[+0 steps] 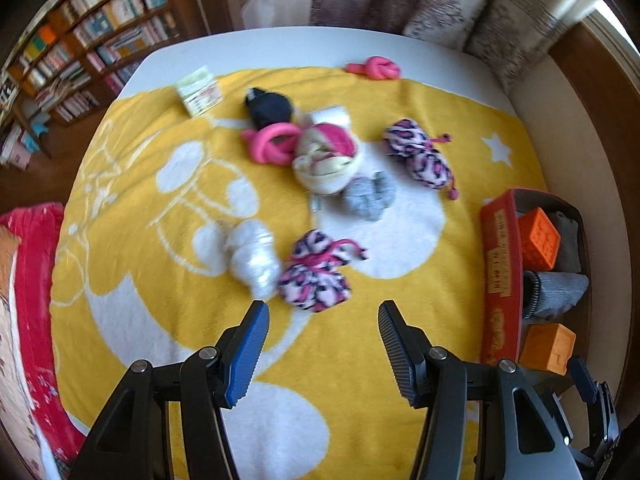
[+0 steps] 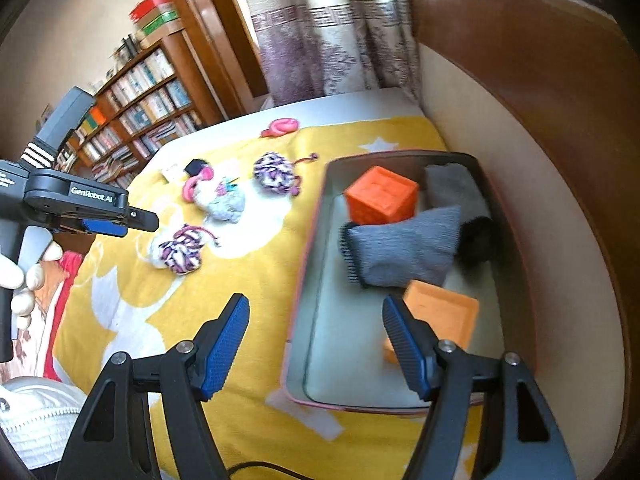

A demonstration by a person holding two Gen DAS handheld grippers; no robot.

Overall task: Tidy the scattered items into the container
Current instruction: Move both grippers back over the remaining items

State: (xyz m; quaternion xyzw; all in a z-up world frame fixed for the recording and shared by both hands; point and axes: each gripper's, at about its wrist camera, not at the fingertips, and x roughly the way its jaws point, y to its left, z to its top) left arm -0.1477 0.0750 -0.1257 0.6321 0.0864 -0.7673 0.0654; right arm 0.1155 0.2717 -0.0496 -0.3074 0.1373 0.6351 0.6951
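My left gripper (image 1: 322,312) is open over the yellow blanket (image 1: 132,320), nothing between its fingers. Just ahead of its tips lies a pink leopard-print sock bundle (image 1: 316,276), beside a white bundle (image 1: 254,258). Farther off lie a grey bundle (image 1: 370,196), a white-and-pink bundle (image 1: 326,156), a pink ring (image 1: 272,142), a black bundle (image 1: 268,106) and another leopard-print bundle (image 1: 418,152). The red container (image 1: 500,256) stands at the right. My right gripper (image 2: 316,306) is open and empty above the container's near left rim (image 2: 308,264). Inside are two orange cubes (image 2: 380,196) (image 2: 440,316) and a grey sock (image 2: 404,248).
A pink knotted toy (image 1: 374,66) and a small booklet (image 1: 199,90) lie at the blanket's far edge. A red pillow (image 1: 36,280) is at the left. A bookshelf (image 1: 92,28) and curtains (image 1: 440,4) stand beyond the bed, and a wooden headboard (image 2: 540,120) is right of the container. A gloved hand (image 2: 20,276) holds the left gripper (image 2: 148,218).
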